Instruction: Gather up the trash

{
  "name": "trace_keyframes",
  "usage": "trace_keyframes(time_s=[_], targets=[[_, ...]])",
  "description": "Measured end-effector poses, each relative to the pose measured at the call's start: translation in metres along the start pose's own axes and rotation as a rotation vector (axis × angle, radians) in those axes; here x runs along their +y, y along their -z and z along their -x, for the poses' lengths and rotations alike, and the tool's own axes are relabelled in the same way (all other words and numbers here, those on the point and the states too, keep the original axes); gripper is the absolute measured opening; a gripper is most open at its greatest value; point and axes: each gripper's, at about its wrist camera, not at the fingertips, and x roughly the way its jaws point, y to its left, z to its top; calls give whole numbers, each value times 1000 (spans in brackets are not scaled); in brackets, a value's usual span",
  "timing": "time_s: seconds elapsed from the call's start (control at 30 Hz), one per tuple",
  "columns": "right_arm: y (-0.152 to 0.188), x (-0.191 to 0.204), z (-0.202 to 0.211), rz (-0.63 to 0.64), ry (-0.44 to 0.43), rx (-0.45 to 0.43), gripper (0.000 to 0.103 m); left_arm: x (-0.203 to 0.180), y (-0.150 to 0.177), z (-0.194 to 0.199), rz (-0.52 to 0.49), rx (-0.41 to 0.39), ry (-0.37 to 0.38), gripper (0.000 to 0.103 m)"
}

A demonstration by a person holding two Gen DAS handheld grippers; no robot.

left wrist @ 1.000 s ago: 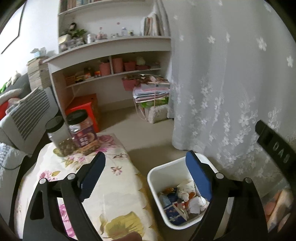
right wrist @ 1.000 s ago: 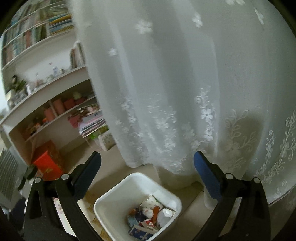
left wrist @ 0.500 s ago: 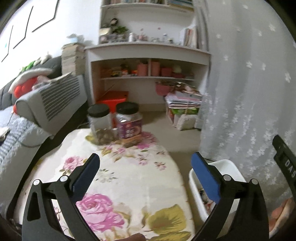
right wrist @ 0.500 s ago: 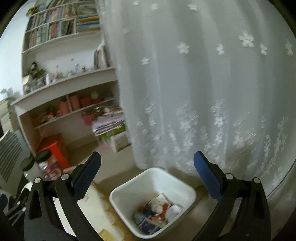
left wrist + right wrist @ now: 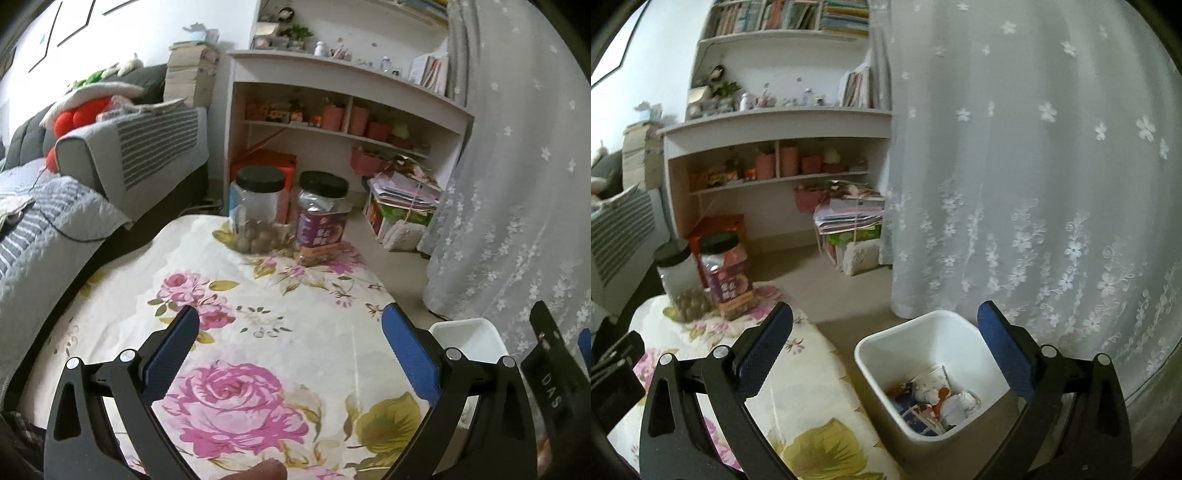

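Note:
A white trash bin (image 5: pixel 886 384) stands on the floor beside the table, with crumpled paper and wrappers (image 5: pixel 934 398) lying inside; its corner (image 5: pixel 465 338) shows at the right of the left wrist view. My left gripper (image 5: pixel 288 332) hangs open over the floral tablecloth (image 5: pixel 258 325), nothing between its blue pads. My right gripper (image 5: pixel 886 332) is open too, above the gap between table edge and bin, holding nothing. The right gripper's black body (image 5: pixel 554 373) shows at the right edge of the left wrist view.
Two black-lidded jars, one with nuts (image 5: pixel 258 210) and one with a purple label (image 5: pixel 321 218), stand at the table's far end. A grey sofa (image 5: pixel 110 155) lies left, white shelves (image 5: pixel 783 155) and stacked papers (image 5: pixel 849 218) behind, a lace curtain (image 5: pixel 1034 184) right.
Both grippers swung left, away from the bin and toward the table. The bin slid to the right edge of the left view, and the left jaws opened slightly wider.

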Motion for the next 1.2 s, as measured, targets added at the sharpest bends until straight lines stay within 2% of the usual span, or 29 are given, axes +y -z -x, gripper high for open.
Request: trace_keyframes(time_s=[0.37,0.8,1.2], targets=[[7,26,-1,43,-58,5,96,18,-3,-9,27,23,-31,96],[8,19,-9,22,-80,48,96,12,-1,-10,3,24,-40,96],[6,17,-8,32,-88,50,96,9,-4,-5,-1,13,-47,96]])
